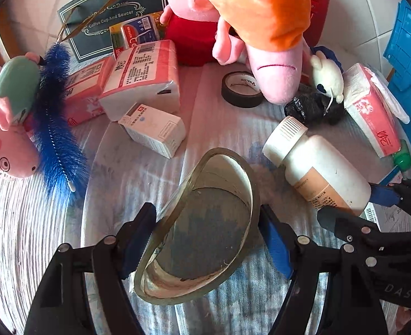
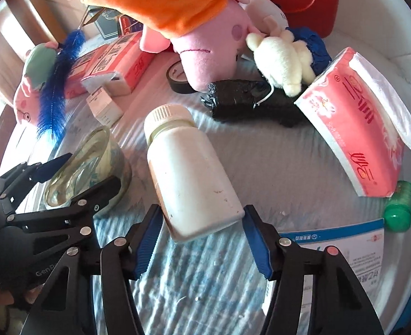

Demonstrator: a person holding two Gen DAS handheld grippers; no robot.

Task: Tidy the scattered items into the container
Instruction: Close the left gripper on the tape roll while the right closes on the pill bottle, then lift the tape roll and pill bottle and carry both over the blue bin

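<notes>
My left gripper is shut on a clear tape roll, which stands tilted just above the pale cloth; the roll and that gripper also show at the left of the right wrist view. A white plastic bottle lies on its side on the cloth, cap pointing away. My right gripper is shut on the bottle's base, both blue pads touching its sides. In the left wrist view the bottle and my right gripper sit at the right. A blue crate stands at the far right edge.
Beyond lie a big pink plush in orange, a small white plush, a black bag roll, black tape, tissue packs, a small white box, a blue feather wand, a green vial and a leaflet.
</notes>
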